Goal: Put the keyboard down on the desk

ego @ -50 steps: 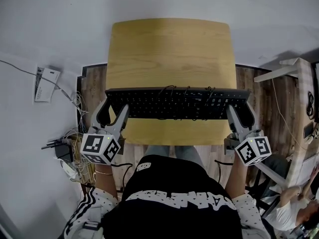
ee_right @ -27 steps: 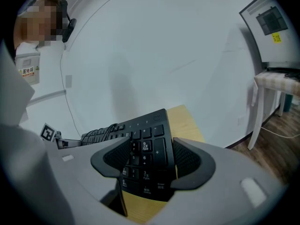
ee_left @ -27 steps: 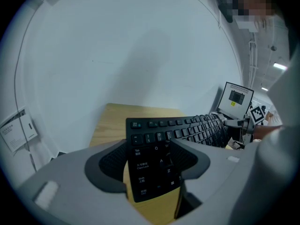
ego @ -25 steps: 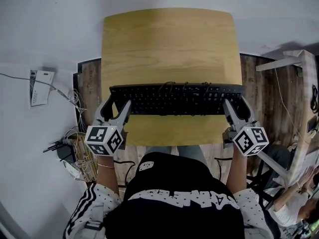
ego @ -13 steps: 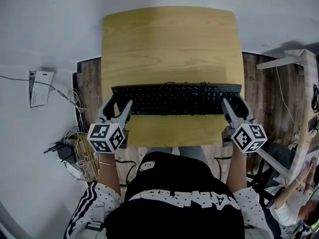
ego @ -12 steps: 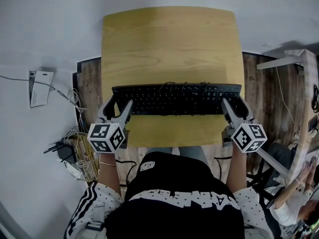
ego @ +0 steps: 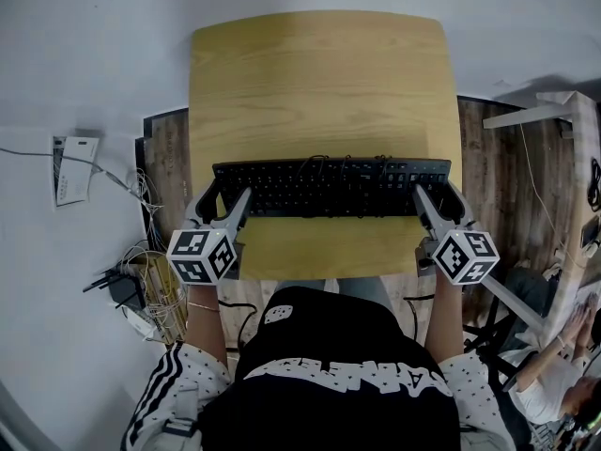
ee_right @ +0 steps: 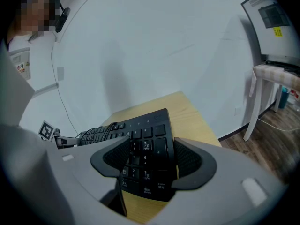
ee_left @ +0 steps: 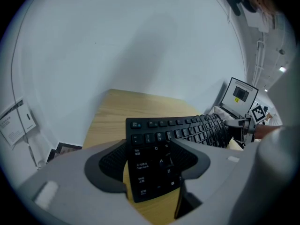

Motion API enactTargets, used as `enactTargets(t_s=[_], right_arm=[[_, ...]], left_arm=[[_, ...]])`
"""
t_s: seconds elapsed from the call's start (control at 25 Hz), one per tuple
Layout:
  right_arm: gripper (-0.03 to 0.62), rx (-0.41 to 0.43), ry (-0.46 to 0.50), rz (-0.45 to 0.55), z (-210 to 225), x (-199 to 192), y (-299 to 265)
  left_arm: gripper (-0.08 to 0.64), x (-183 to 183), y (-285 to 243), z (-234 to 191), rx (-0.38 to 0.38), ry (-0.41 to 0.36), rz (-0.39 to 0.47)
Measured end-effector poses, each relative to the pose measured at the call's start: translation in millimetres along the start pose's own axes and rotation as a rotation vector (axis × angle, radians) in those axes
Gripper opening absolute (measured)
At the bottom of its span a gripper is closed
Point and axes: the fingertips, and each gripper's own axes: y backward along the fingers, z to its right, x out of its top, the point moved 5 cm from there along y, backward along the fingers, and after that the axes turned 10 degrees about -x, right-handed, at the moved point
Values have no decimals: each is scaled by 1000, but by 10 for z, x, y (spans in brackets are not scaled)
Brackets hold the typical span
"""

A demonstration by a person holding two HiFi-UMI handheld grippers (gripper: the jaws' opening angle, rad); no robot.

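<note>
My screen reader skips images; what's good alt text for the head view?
A person grips a black keyboard by both ends, left gripper and right gripper, over the near half of a wooden desk; its cable lies bundled on top.

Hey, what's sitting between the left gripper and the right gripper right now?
The keyboard fills that whole stretch: the left gripper clamps one end, the right gripper the other, over the desk. The head view shows it.
</note>
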Motion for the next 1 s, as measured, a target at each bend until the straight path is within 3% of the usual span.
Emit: enactTargets(t_s=[0.72, 1.0], right_arm=[[307, -66, -17, -51, 76, -139, -152], [310, -98, 26, -55, 72, -147, -160]], left_arm=[[273, -23, -173, -58, -7, -8, -33], [275, -52, -191, -55, 3, -19, -36]])
